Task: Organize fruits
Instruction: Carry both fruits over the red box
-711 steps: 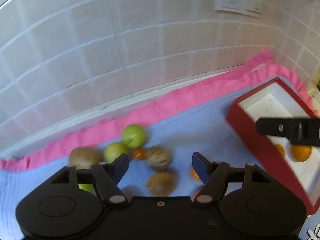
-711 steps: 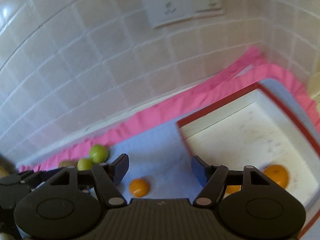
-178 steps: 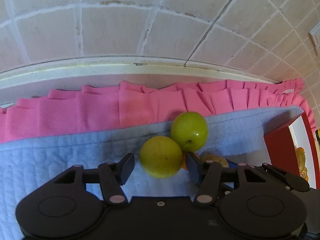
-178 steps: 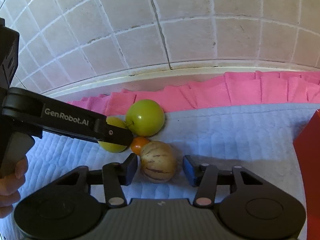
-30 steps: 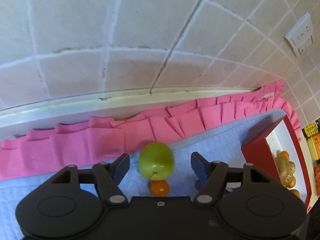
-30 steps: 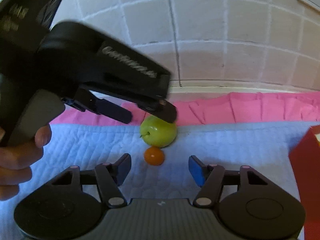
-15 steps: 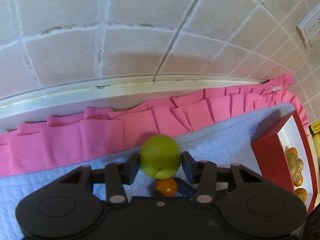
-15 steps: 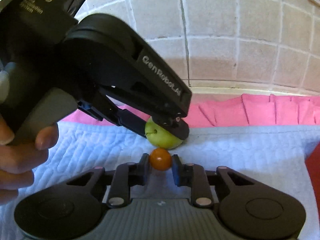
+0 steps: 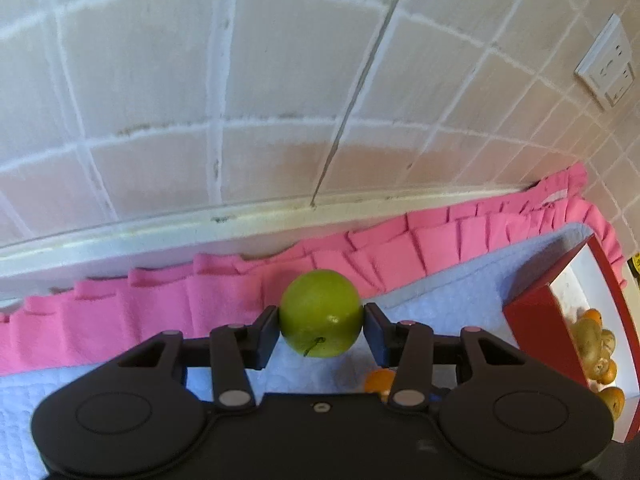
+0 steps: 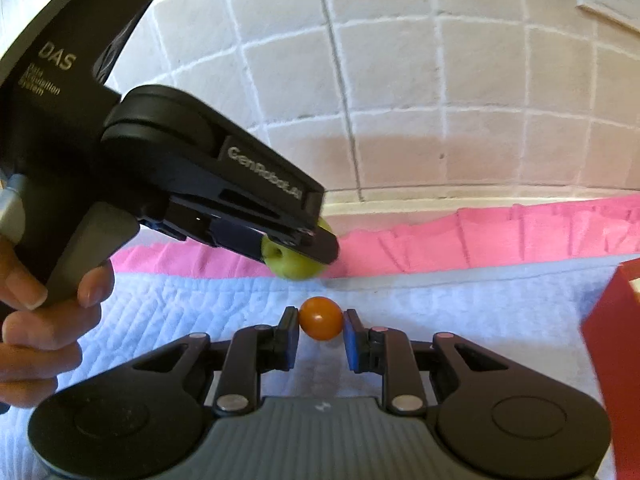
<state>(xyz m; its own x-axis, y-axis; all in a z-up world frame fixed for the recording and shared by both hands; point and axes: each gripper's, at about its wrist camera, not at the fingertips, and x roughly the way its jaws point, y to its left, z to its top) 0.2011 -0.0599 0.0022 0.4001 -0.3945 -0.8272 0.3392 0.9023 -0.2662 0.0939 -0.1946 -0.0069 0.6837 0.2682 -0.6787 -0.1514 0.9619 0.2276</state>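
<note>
My left gripper [image 9: 321, 326] is shut on a green apple [image 9: 320, 312], held just above the pale blue quilted cloth [image 9: 440, 300]. The apple also shows in the right wrist view [image 10: 294, 266], partly hidden under the left gripper's finger. My right gripper [image 10: 321, 326] is shut on a small orange fruit [image 10: 321, 318] close to the cloth. That fruit peeks out under the left gripper in the left wrist view [image 9: 376, 380]. A red box with a white inside [image 9: 536, 328] at the right holds several brown and orange fruits [image 9: 592, 344].
A tiled wall [image 9: 280, 100] stands close behind the pink ruffled cloth edge [image 9: 160, 312]. The left gripper's body and the hand holding it [image 10: 48, 300] fill the left of the right wrist view. The red box corner [image 10: 612, 340] is at the right edge.
Both grippers closed from open: the left on the green apple, the right on the small orange fruit. Both have since lifted slightly and the left has turned toward the box.
</note>
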